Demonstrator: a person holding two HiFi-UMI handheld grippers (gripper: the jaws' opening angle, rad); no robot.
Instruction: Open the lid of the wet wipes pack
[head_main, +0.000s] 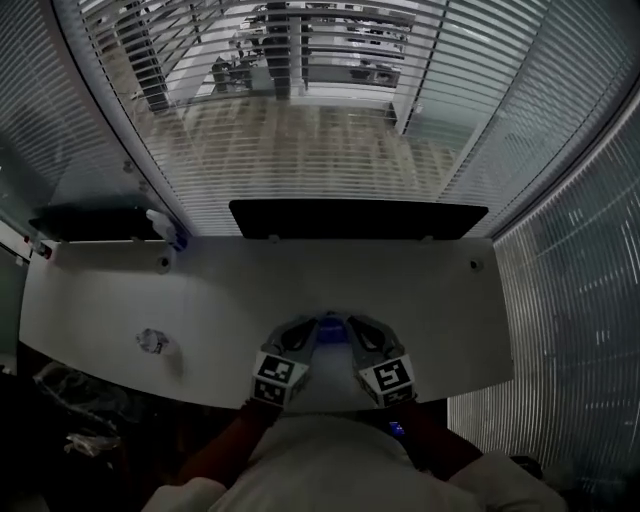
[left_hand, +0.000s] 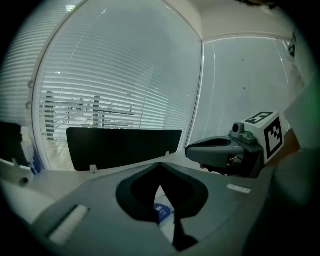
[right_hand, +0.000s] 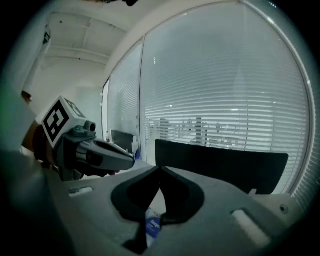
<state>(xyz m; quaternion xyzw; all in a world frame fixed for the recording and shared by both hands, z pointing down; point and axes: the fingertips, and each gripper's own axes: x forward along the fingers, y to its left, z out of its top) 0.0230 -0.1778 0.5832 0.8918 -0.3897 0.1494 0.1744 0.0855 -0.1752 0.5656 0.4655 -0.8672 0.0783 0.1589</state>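
Left gripper (left_hand: 160, 166), right gripper (right_hand: 160, 171) closed; wet wipes pack (left_hand: 161, 213) label illegible.

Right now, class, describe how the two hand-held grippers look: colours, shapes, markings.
The left gripper and right gripper have grey, tapering bodies with dark jaw linings. Each carries a white cube with black square markers. The person wears a light top.

One table (head_main: 240, 295), two tools, four other things
Counted at 6 o'clock: left tool (head_main: 308, 336) and right tool (head_main: 354, 336), with one wet wipes pack (head_main: 331, 324) between; one crumpled thing (head_main: 151, 341) at 8, one bottle (head_main: 166, 229) at 10, one dark panel (head_main: 358, 218) at 12.
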